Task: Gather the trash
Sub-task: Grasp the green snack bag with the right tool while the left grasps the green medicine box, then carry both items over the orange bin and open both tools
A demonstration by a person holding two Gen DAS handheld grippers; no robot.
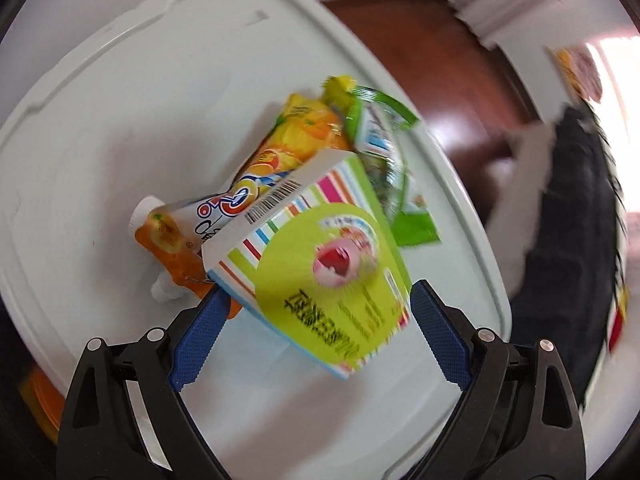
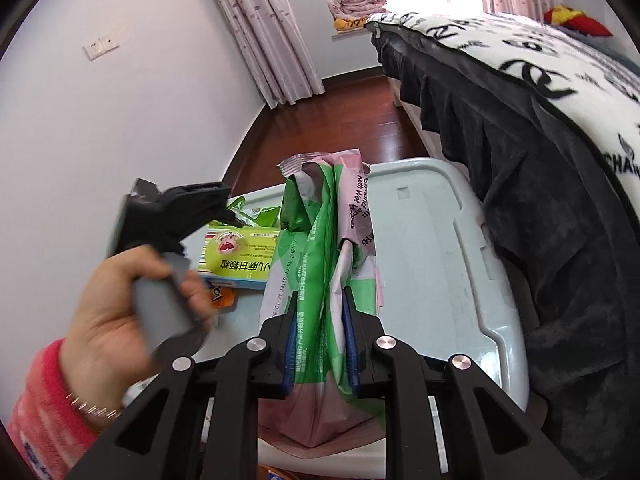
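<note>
Left wrist view: the left hand-held gripper [image 1: 316, 304] stands with its blue pads [image 1: 196, 336] wide apart; the striped green medicine box [image 1: 320, 256] sits tilted between them at frame centre; whether either pad touches the box cannot be told. Beneath and above-left of the box lies an orange drink pouch [image 1: 248, 184] with a white cap; a green snack wrapper [image 1: 384, 160] lies to the upper right of the box; all three rest on the white storage-bin lid [image 1: 100, 160], which fills the left and centre of the frame. Dark wood floor [image 1: 432, 60] shows at upper right.

Right wrist view: the right hand-held gripper [image 2: 320, 344] is clamped on a crumpled green-and-pink wet-wipes packet [image 2: 324, 240], which rises upright from the pads at lower centre to mid-frame. A hand [image 2: 116, 304] in a pink sleeve at lower left grips the grey handle of the left tool above the medicine box. The bed [image 2: 540, 120], with a black-and-white blanket, occupies the right side; curtains [image 2: 264, 32] hang at upper centre.
</note>
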